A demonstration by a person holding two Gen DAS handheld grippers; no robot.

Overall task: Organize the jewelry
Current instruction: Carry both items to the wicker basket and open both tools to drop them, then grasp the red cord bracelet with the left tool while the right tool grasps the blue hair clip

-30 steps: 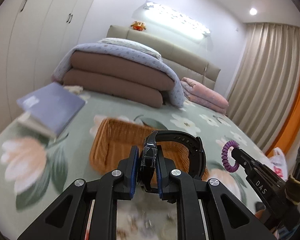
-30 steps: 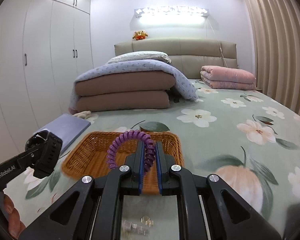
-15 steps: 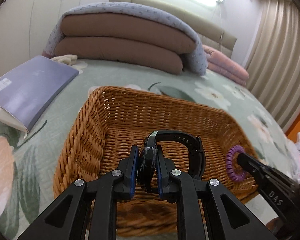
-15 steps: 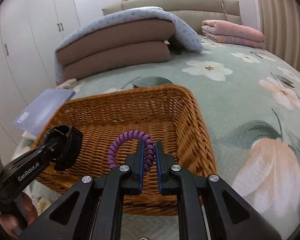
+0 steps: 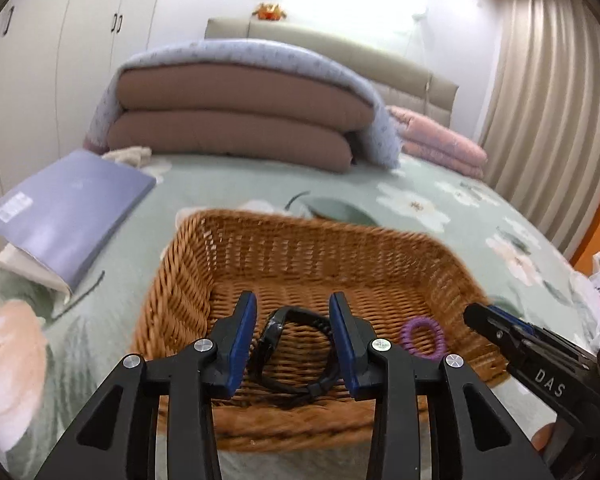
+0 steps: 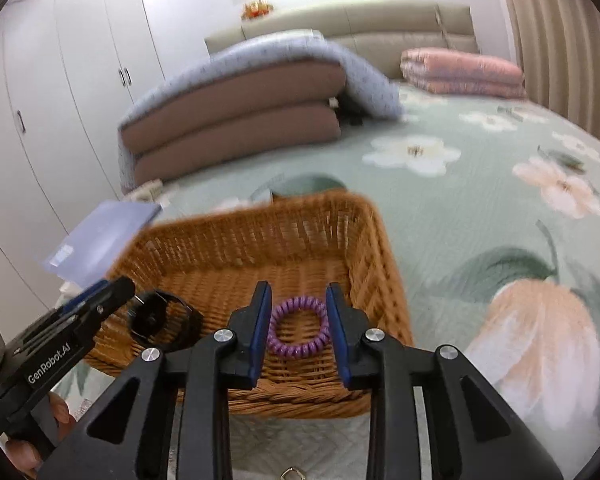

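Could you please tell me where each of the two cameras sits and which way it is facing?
Left wrist: behind the open left tongs, looking along them into the wicker basket at the black watch; the right tongs enter at right.
Right wrist: behind the open right tongs, facing the purple coil bracelet in the basket; the left tongs and fingers show at left.
Shared: basket, watch, bracelet, folded quilts, bed.
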